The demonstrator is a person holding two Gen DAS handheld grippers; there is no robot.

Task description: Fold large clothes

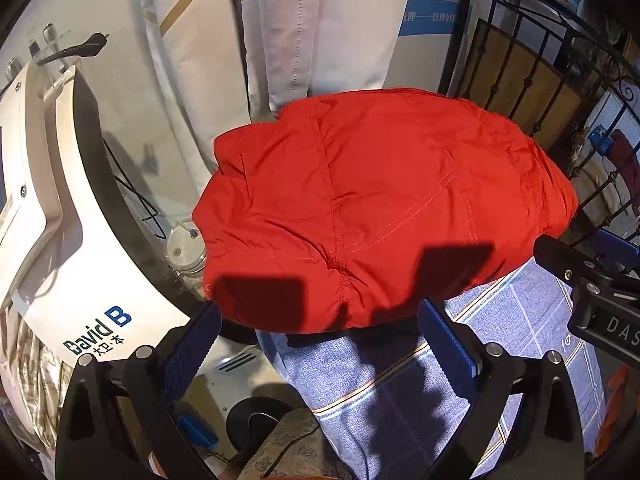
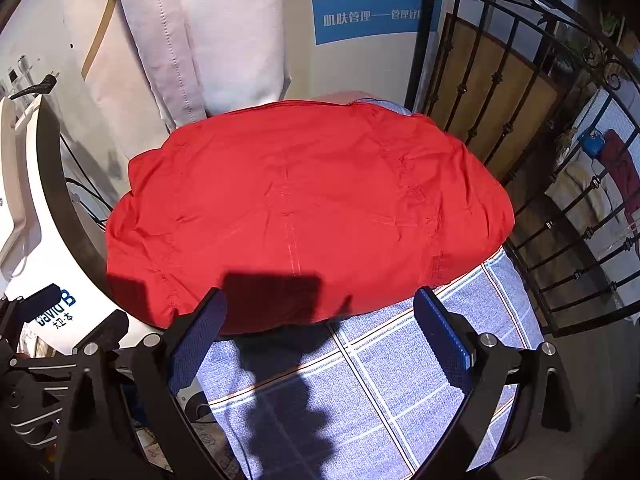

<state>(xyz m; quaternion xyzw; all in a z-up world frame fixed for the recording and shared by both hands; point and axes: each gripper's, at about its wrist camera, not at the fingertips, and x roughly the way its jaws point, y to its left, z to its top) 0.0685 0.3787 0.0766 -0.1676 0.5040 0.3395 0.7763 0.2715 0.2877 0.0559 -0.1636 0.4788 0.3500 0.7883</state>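
red jacket (image 1: 376, 208) is lying folded straight ahead, long axis sideways, both the left claw (image 1: 320, 344) and right claw (image 2: 324, 336) hovering spread, empty, at its near edge.

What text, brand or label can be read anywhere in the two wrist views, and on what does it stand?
"David B", with small characters beneath: white machine.
"DAS", cut off: black body of the right tongs.
"肌肤管理——管理好", cut off: blue poster.
Poster's small Latin line: too blurred to read.
Red garment: no text.
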